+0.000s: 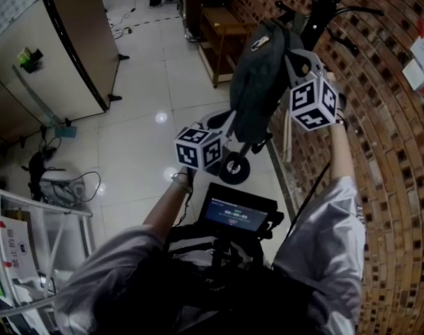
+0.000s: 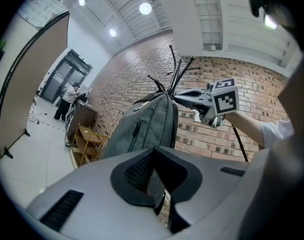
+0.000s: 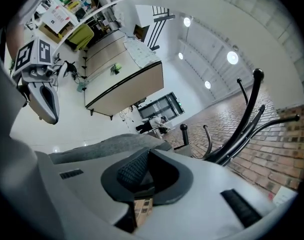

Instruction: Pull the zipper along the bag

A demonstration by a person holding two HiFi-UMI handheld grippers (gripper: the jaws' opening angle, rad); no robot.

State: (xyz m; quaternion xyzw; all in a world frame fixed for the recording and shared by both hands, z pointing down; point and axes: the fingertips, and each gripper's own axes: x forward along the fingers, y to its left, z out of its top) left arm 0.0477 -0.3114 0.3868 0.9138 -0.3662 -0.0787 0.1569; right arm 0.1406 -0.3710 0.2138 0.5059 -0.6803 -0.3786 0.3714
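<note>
Grey moulded plastic frames the left gripper (image 2: 159, 186). We see its two black, mesh-textured pads (image 2: 137, 171) drawn together on a fold of the grey fabric backpack (image 2: 147, 126), low on its body. The right gripper (image 3: 142, 184) is likewise closed. Between its pads sits a small dark tab (image 3: 144, 190) at the backpack's upper edge, too small for us to say whether it is the slider's pull. Woven grey cloth bulges just beside that gripper's left jaw.

A cube with black-and-white square markers rides on each gripper. Both shells are smooth, matt and rounded, with slotted vents on their upper faces.

In the head view we find the backpack hanging from a black coat stand with curved arms (image 1: 323, 9), close against a red brick wall (image 1: 386, 152). Beside it is a glossy white tiled floor (image 1: 149, 82).

The backpack's long axis runs vertically, with its top at the hooks and its rounded bottom toward the floor. Our left gripper is at the lower end and our right gripper at the upper end, well apart. The cloth is a soft, matt weave, and the backpack is padded and oblong.

A dark pocket zipper (image 2: 136, 134) runs lengthwise down the front panel, parallel to that axis. Pale grey sleeves (image 1: 323, 222) cover our upper arms, and both forearms reach up toward the backpack.
</note>
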